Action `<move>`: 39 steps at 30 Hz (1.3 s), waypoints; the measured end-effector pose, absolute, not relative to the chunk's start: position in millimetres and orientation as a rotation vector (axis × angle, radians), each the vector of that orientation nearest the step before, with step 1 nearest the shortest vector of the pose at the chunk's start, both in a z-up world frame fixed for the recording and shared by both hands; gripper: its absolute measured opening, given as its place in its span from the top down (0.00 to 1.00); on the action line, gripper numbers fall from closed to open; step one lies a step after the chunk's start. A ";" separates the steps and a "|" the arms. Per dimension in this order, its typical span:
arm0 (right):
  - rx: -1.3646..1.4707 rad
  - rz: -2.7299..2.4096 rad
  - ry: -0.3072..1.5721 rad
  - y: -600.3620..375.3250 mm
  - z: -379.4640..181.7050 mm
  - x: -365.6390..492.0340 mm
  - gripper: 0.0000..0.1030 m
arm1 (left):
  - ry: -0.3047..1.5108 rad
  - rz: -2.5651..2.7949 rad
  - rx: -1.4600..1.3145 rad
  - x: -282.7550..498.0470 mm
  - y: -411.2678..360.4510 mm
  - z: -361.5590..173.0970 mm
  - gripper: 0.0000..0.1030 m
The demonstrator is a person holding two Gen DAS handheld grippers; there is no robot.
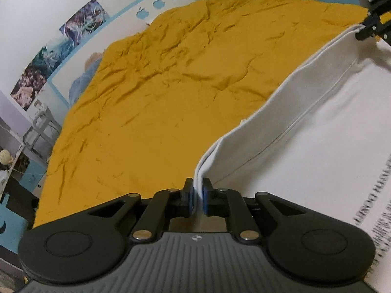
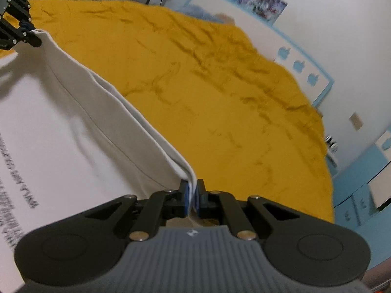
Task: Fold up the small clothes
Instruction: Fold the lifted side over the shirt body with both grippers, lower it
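Left gripper [image 1: 198, 196] clamped on doubled hem of white garment [image 1: 317, 131] at bottom centre, right gripper [image 2: 193, 197] pinching the other hem corner, mustard bedspread [image 1: 158, 97] filling mid-frame, garment spread lower right, black print near edge.

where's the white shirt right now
The white shirt hangs stretched over the yellow bedspread, its doubled edge pinched between the left hand-held gripper and the right hand-held gripper.

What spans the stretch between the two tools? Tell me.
The white garment's doubled edge runs from left tool to right tool, over the yellow sheet; both wrist views show it.
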State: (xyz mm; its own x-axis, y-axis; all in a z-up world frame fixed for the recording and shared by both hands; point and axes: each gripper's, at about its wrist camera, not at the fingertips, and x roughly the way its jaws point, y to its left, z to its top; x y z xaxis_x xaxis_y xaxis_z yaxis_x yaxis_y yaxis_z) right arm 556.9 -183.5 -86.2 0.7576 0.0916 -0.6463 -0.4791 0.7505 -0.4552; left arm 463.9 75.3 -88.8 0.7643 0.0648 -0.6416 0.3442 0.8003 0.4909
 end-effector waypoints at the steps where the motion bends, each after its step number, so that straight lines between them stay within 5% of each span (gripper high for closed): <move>1: -0.644 0.332 0.654 -182.9 -94.6 565.2 1.00 | 0.702 -0.160 0.626 467.1 77.7 -93.1 0.86; 5: -0.629 0.289 0.666 -179.0 -119.4 582.2 0.97 | 0.698 -0.144 0.594 477.3 83.9 -99.0 0.77; 7: -0.618 0.268 0.660 -179.1 -122.6 589.9 0.86 | 0.682 -0.127 0.581 478.5 86.0 -97.0 0.58; 9: -0.624 0.224 0.628 -179.7 -121.7 591.3 0.57 | 0.667 -0.096 0.552 479.4 96.0 -92.2 0.39; 10: -0.629 0.193 0.606 -181.0 -120.8 589.5 0.53 | 0.656 -0.078 0.533 479.6 102.6 -88.7 0.37; 18: -0.318 0.160 0.671 -229.5 -102.9 583.0 0.56 | 0.673 -0.062 0.105 477.0 176.1 -61.3 0.31; 23: 0.132 0.154 0.782 -277.5 -120.4 596.5 0.65 | 0.734 -0.042 -0.265 482.7 226.2 -85.5 0.38; 28: 0.480 0.133 0.816 -305.0 -145.5 605.1 0.81 | 0.764 -0.030 -0.433 491.9 241.2 -101.7 0.80; 30: 0.494 0.142 0.802 -304.7 -149.3 603.9 0.87 | 0.749 -0.016 -0.387 491.9 236.2 -98.7 0.88; 39: 0.370 0.106 0.751 -291.8 -152.0 599.4 0.95 | 0.749 0.026 -0.251 502.5 218.9 -107.8 0.89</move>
State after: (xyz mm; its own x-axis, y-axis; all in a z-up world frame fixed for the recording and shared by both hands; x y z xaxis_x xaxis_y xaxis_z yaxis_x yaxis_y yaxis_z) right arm 599.4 -291.8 -152.0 0.7290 0.2249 -0.6466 0.0372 0.9301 0.3655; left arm 502.5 218.9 -107.8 0.7334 -0.0658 -0.6766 -0.1123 0.9699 -0.2161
